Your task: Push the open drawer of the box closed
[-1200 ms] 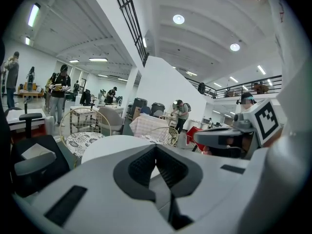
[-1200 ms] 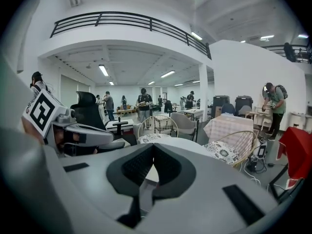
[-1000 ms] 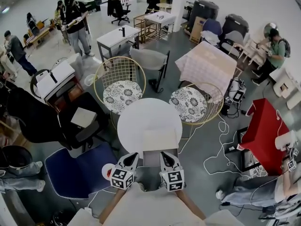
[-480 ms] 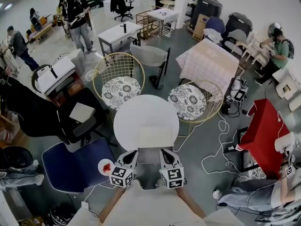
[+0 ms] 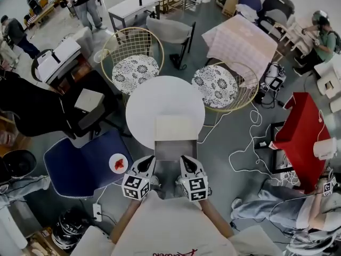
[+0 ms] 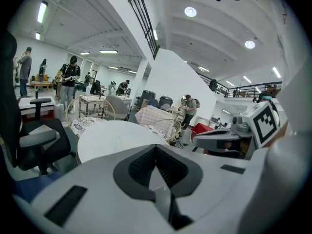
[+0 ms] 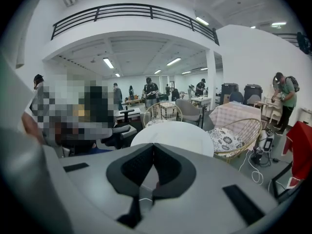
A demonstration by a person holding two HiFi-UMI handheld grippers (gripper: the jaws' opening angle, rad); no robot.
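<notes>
A cream box (image 5: 175,127) stands on the near side of a round white table (image 5: 154,100). Its grey drawer (image 5: 175,149) is pulled out toward me, past the table's edge. My left gripper (image 5: 148,162) sits at the drawer's near left corner and my right gripper (image 5: 185,161) at its near right corner. Whether either touches it I cannot tell. In the left gripper view the left gripper (image 6: 156,148) has its jaws together with nothing between them. The right gripper (image 7: 153,145) looks the same in its own view, pointing over the white table (image 7: 170,135).
Two wire chairs with flowered cushions (image 5: 137,68) (image 5: 216,85) stand behind the table. A blue chair (image 5: 74,161) with a small white plate (image 5: 118,163) is at my left. A red-covered stand (image 5: 298,135) and floor cables (image 5: 250,143) lie to the right. People work farther off.
Both grippers have moved forward and down toward the drawer, and the head view has tipped lower. The box and its open drawer now show more fully. Jaws stay together.
</notes>
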